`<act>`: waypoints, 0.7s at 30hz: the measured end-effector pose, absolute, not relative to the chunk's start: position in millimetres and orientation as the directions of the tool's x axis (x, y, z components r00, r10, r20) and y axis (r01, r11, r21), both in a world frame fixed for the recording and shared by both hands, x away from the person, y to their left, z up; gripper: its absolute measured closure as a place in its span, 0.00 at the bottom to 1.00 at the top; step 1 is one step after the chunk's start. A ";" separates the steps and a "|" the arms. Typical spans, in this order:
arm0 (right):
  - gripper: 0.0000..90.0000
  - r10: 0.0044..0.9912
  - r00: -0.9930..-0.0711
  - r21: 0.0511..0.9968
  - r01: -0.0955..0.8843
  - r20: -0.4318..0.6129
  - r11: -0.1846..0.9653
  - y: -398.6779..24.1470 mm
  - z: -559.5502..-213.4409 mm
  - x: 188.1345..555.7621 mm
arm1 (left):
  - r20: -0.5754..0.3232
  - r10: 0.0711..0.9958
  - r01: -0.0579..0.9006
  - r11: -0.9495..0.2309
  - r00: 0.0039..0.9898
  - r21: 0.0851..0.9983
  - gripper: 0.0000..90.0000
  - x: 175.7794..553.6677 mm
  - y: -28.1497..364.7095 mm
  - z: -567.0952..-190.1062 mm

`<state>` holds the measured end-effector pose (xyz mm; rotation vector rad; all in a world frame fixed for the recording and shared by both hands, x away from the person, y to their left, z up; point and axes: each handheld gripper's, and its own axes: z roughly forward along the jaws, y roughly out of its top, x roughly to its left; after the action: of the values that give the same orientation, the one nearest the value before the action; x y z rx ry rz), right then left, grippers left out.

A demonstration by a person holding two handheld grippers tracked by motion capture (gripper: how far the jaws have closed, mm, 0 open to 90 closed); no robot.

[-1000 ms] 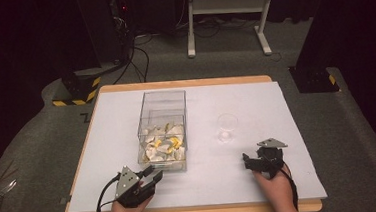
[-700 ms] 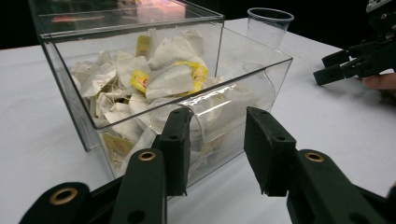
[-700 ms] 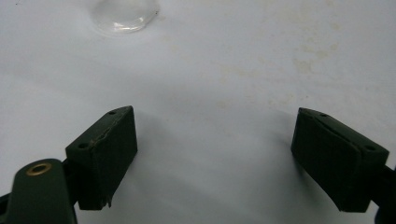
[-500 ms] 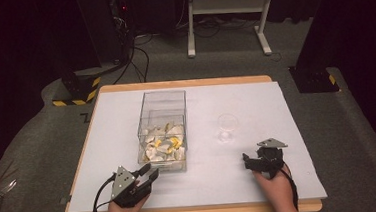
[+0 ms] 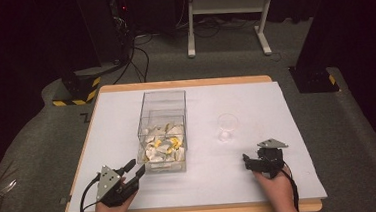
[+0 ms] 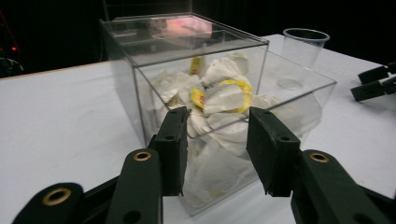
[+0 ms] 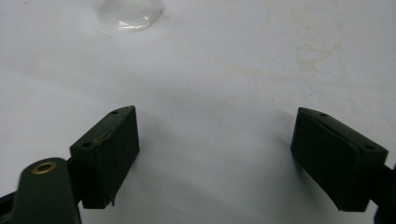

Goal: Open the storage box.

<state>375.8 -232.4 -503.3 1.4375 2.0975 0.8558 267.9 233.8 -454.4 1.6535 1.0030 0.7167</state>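
Reaching my left gripper [image 5: 136, 170] toward the near end of the clear box [image 5: 162, 130], jaws just been opening, now a small gap apart, nothing between them. In the left gripper view the box's near corner sits just ahead of my fingertips [image 6: 173, 140], not touching as far as I can tell. Box stands mid-table on the white sheet [image 5: 103, 142], holding a heap of crumpled white and yellow wrappers [image 5: 162, 145] at its near end. Clear plastic cup [image 5: 226, 127] stands upright and empty, right of the box, apart from it. My right gripper [image 5: 247, 160] rests low near the front edge, jaws spread wide, empty, cup base ahead of it. Judging progress: barely begun; nothing grasped, no wrapper out of the box, cup unfilled, so picking and moving all remain.
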 end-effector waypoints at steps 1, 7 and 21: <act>0.21 0.934 -0.357 0.712 0.650 -0.023 0.266 -232.7 -503.0 375.0 | -0.023 0.884 0.268 -0.117 0.467 0.956 0.65 268.7 236.7 -454.0; 0.31 0.919 -0.392 0.731 0.621 -0.023 0.283 -229.8 -499.3 367.1 | -0.017 0.908 0.292 -0.117 0.419 0.949 0.63 277.7 255.2 -457.5; 0.42 0.862 -0.506 0.785 0.527 -0.018 0.326 -196.2 -479.1 351.8 | 0.061 0.936 0.430 -0.216 0.346 0.877 0.55 312.4 283.2 -488.8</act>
<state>351.8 -196.2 -479.1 1.2248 2.1608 1.0330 312.4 283.2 -488.8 1.8028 1.2072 0.7911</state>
